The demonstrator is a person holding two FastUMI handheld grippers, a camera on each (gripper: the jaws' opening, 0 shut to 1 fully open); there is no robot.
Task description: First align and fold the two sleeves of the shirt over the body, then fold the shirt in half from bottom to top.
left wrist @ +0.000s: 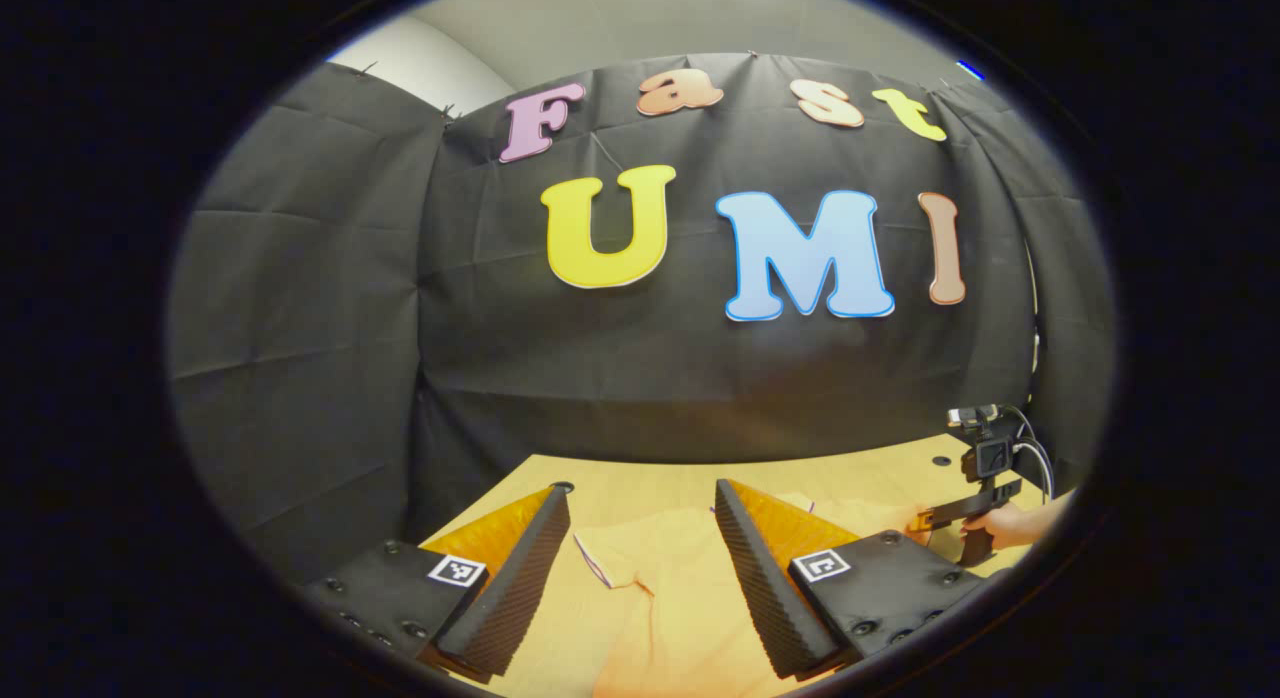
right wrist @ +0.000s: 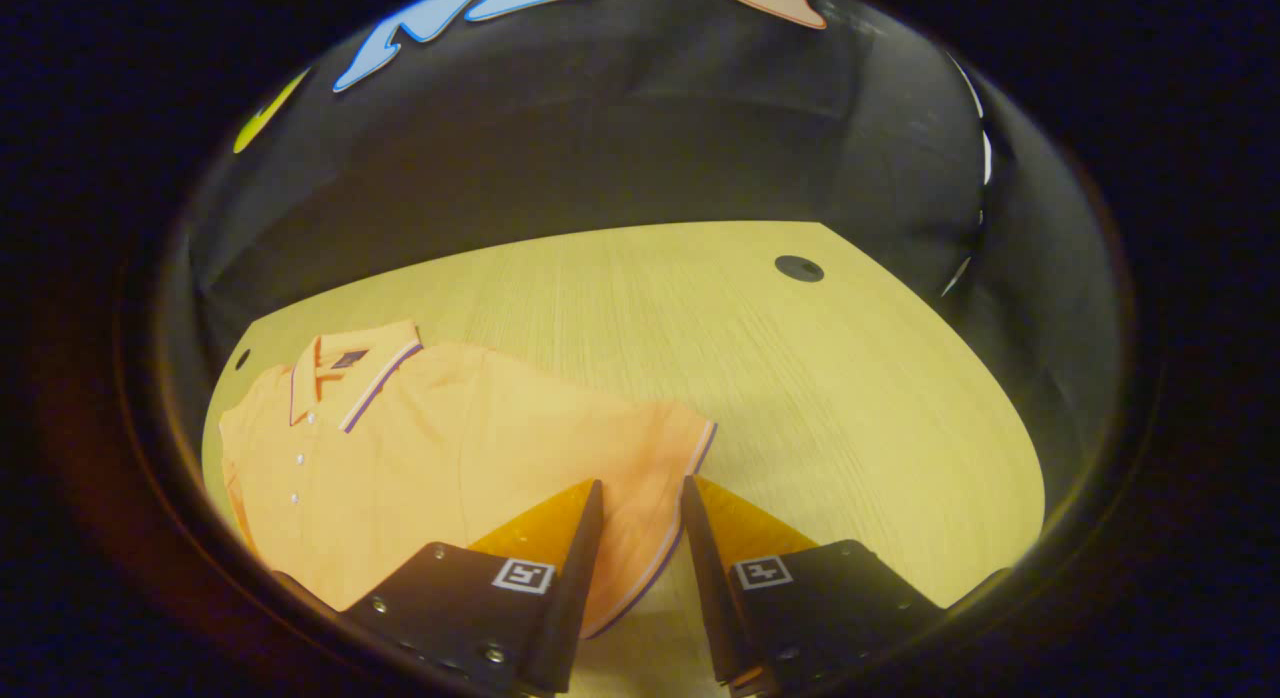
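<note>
An orange polo shirt (right wrist: 430,448) lies flat on the wooden table (right wrist: 800,378), collar (right wrist: 350,363) toward the far left of the right gripper view. Its right sleeve (right wrist: 665,458), with a striped cuff, runs between the fingers of my right gripper (right wrist: 641,486), which stands open and low over it. In the left gripper view, my left gripper (left wrist: 640,493) is open wide above the shirt's other sleeve (left wrist: 610,563), touching nothing. The right gripper (left wrist: 925,523) shows at the far right there, held by a hand (left wrist: 1010,526).
The table (left wrist: 640,478) ends at the black cloth wall behind. A round cable hole (right wrist: 798,268) sits at the back right, a smaller one (right wrist: 242,359) beside the collar. Bare wood stretches right of the shirt.
</note>
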